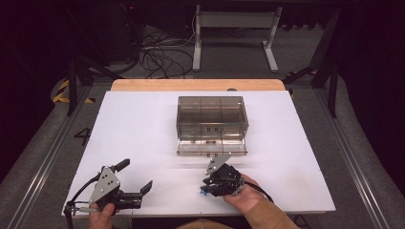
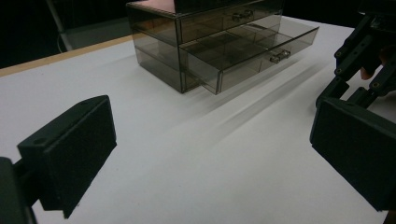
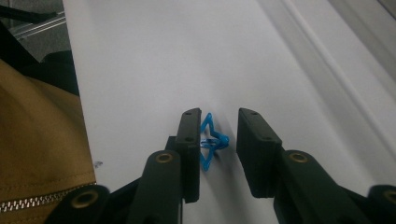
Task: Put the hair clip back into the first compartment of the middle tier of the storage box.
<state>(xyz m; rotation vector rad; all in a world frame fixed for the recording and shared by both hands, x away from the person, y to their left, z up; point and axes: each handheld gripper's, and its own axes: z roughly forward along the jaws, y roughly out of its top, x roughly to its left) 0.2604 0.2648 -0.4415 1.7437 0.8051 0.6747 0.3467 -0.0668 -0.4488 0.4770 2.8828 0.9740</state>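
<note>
White and broad, the counter (image 1: 143, 124) carries one smoky translucent plastic drawer cabinet (image 1: 212, 117) near its middle, with its lower drawer (image 1: 211, 146) pulled out toward the person and two small handles showing on its fronts in the left gripper view. Two black hand-held grippers work the near edge. At the left, the left gripper (image 1: 138, 179) rests low over bare counter with its two fingers (image 2: 74, 158) spread wide, holding nothing. At the right, the right gripper (image 1: 206, 187), held by a hand in a tan sleeve (image 1: 262, 217), points down at the counter just in front of the open drawer. Its two fingers (image 3: 189, 149) stand partly open around one small blue star-shaped clip (image 3: 210, 140), which lies on the counter touching the left finger, with a gap to the other. Behind the counter, a tangle of cables (image 1: 160, 55) lies on the dark floor beside one white table frame (image 1: 234, 33).
</note>
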